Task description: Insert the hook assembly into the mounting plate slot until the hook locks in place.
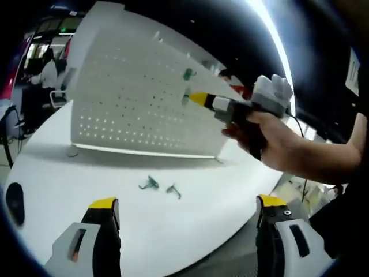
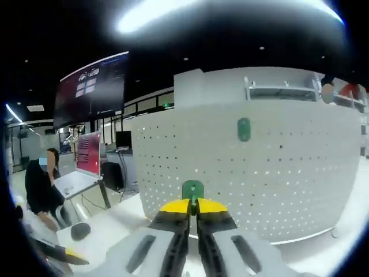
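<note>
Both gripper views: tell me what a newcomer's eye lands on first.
The white perforated mounting plate stands upright on the white table, already carrying one green hook. The right claw, shut on another green hook assembly, is pressed close to the plate. Two spare hooks lie on the table ahead of the open left claw.

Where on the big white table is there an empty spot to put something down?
The table is bare between the left gripper and the two loose green hooks. The strip left of those hooks, before the pegboard, is free too. It is crowded up at the pegboard, where the right gripper presses a green hook near another mounted hook.
</note>
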Available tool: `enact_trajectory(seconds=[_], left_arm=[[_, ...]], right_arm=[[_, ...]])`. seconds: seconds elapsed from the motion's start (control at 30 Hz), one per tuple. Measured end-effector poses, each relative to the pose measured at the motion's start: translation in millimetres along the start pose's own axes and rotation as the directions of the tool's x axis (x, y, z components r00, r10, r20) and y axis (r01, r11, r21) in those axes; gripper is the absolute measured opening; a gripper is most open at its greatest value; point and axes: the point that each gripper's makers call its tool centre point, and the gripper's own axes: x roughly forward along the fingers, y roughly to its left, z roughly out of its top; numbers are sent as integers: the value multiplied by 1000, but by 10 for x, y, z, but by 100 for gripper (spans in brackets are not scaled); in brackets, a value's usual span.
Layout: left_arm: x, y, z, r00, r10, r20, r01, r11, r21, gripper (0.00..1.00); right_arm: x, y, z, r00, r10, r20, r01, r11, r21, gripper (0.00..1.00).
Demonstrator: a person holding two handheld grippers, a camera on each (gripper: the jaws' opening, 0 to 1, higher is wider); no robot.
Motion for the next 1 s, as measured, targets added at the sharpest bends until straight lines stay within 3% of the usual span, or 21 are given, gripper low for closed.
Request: enact_trajectory(seconds=[0.33, 0.67, 0.77, 0.83, 1.0], left_arm=[[2, 25, 1, 1000, 13, 2, -13, 1000, -12, 100], [7, 63, -16, 999, 31, -8, -31, 999, -12, 100], [8, 73, -21, 999, 34, -10, -35, 999, -13, 100], [12, 73, -17, 999, 34, -8, -34, 999, -14, 100], [11, 84, -23, 999, 41, -14, -41, 999, -4, 100]], right_arm=[[199, -360, 159, 996, -79, 31, 78, 997, 5, 0], [302, -842, 375, 981, -176, 78, 174, 984, 31, 0], [346, -932, 407, 978, -191, 86, 190, 981, 25, 0], [356, -1003, 386, 973, -219, 73, 213, 974, 80, 0], [389, -1021, 454, 970, -223, 97, 218, 974, 57, 0]])
